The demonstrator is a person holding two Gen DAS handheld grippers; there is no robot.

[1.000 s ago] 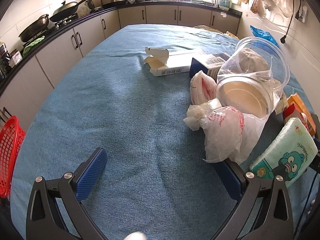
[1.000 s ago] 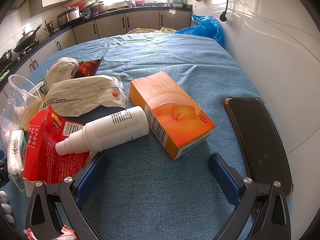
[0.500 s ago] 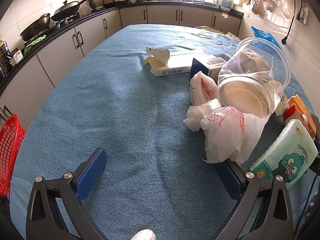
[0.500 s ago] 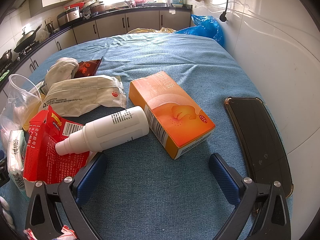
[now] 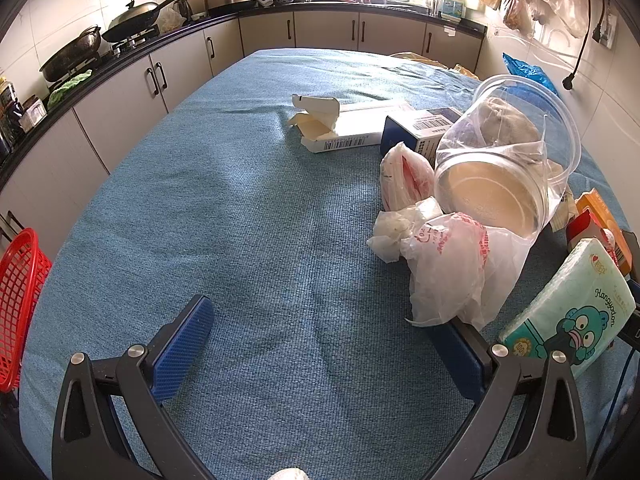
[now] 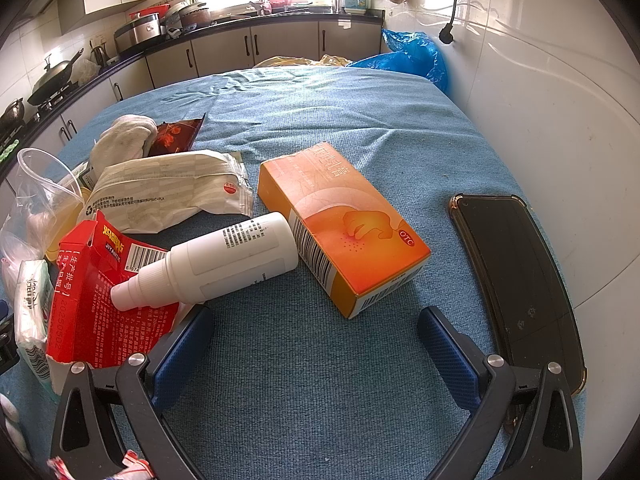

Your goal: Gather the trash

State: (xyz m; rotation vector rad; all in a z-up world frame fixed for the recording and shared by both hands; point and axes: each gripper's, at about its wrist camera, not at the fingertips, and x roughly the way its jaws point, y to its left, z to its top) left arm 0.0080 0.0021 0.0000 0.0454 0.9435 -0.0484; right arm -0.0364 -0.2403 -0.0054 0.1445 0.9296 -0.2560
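Blue carpet-like cloth covers the tabletop (image 5: 248, 216) under both of my tools. My left tool (image 5: 316, 344) is spread wide with nothing between its blue pads; its right-hand pad sits just under the edge of a crumpled white plastic bag with red print (image 5: 456, 268), though I cannot tell whether it touches. Behind that bag a clear plastic tub (image 5: 508, 168) lies on its side, with a smaller crumpled bag (image 5: 404, 172) beside it, then a dark blue carton (image 5: 420, 130) and an opened white carton (image 5: 344, 130) farther back. A pack of tissues with a cartoon face (image 5: 572, 316) leans at the right edge, and a red mesh basket (image 5: 18, 296) hangs past the tabletop's left side. My right tool (image 6: 314, 340) is also wide open and empty, hovering low over bare cloth. Its left pad is just beside a torn red carton (image 6: 100, 296), on which a white spray bottle (image 6: 212, 264) rests, its base touching an orange medicine box (image 6: 344, 220). A white printed wrapper (image 6: 168, 196) lies behind the bottle, and a black phone in a clear case (image 6: 520, 280) lies well to the right.
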